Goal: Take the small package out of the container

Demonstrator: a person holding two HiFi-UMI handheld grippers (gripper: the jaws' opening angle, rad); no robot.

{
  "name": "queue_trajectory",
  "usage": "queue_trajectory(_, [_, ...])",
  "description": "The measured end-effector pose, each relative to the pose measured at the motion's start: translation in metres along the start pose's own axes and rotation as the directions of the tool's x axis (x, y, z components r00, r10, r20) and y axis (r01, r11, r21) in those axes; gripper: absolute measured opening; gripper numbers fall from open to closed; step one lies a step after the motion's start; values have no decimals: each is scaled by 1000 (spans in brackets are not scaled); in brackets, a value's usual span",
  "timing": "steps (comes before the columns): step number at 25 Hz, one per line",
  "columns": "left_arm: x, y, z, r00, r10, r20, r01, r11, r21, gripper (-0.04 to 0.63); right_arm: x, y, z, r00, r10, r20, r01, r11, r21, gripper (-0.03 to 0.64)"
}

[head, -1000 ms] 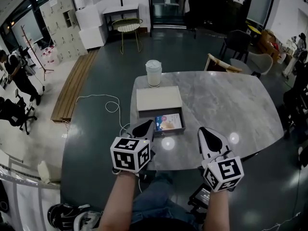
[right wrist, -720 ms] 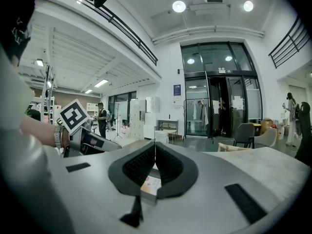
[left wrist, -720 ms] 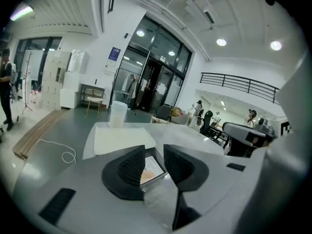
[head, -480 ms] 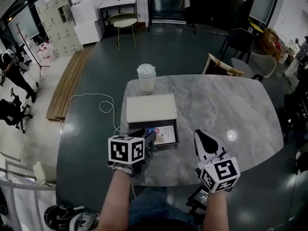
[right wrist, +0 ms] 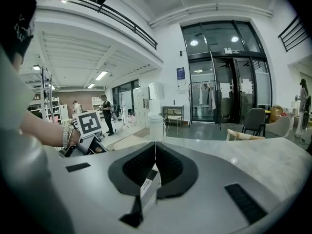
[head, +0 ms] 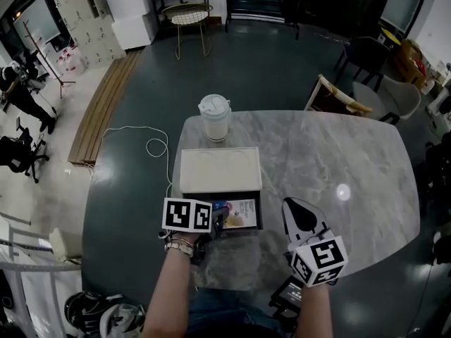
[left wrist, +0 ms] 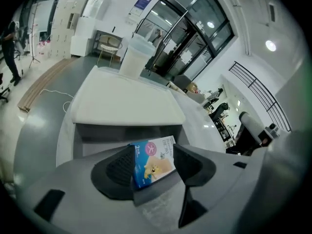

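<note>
Opening around the small package [left wrist: 155, 165] in the half-covered container [left wrist: 122, 133], the left claw [left wrist: 152, 155] perhaps touches it.

Head view: my left tongs [head: 215, 222], opening with the small package [head: 242, 213] between them, cover its left end. The white cover [head: 220, 170] hides the back of the container [head: 260, 215]. Package print's too small for me to read.

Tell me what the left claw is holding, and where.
Nothing yet: the left claw has its jaws opening around the package in the box, not pressing it.
</note>
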State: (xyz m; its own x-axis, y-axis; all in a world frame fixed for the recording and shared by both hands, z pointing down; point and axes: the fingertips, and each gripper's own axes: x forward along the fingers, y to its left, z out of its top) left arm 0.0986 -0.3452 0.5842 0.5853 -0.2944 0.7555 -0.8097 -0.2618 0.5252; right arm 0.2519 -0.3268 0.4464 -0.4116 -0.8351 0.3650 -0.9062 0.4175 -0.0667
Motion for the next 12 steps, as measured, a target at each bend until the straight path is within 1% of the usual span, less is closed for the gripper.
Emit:
queue_trajectory(5, [26, 11, -7, 991, 29, -134, -32, 999, -22, 270, 18, -15, -5, 1000, 8, -28, -7, 1000, 9, 25])
queue_trajectory(9, [41, 19, -11, 976, 54, -209, -61, 998, -27, 276, 25, -24, -10, 999, 10, -45, -10, 1000, 8, 26])
queue_trajectory(10, [45, 21, -13, 972, 61, -228, -69, 997, -26, 276, 27, -26, -12, 999, 10, -49, -10, 1000, 9, 26])
queue_trajectory(12, [48, 24, -17, 962, 82, -259, -85, 996, 0, 272, 28, -28, -15, 998, 11, -56, -10, 1000, 13, 26])
